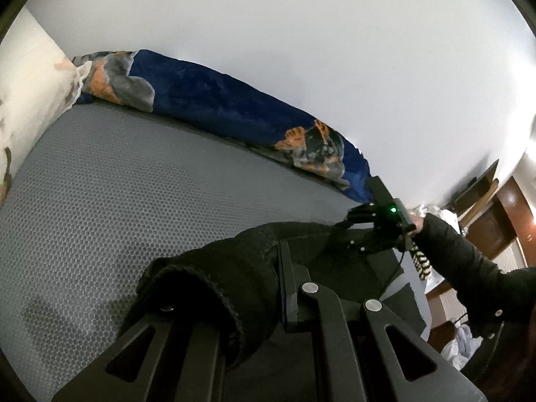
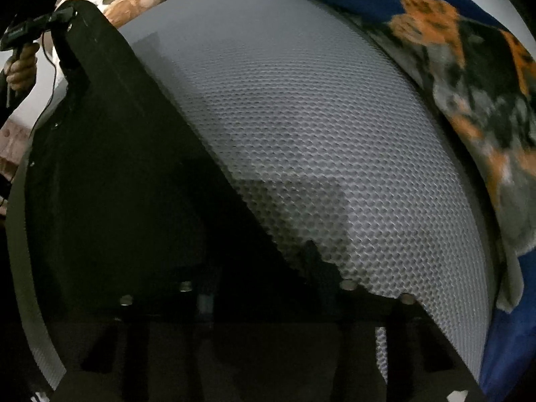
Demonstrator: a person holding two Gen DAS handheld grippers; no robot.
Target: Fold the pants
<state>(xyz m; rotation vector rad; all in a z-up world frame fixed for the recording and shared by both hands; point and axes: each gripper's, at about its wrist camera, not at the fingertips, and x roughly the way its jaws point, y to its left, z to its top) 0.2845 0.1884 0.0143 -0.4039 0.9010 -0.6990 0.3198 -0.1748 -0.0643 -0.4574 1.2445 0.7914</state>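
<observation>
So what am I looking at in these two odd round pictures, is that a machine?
No robot: a person holds a hand-held gripper in each hand, each carrying a fisheye camera. One picture looks along the left hand-held gripper, shut on a bunched fold of the black pants. Across the pants you see the right hand-held gripper, low over them; whether it grips is unclear. The other picture is its view down onto the pants. They lie on a grey mesh mattress, with a blue patterned blanket behind.

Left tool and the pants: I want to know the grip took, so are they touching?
Touching. The left wrist view shows the left tool shut on a bunched fold of the black pants, lifted off the grey mat.
</observation>
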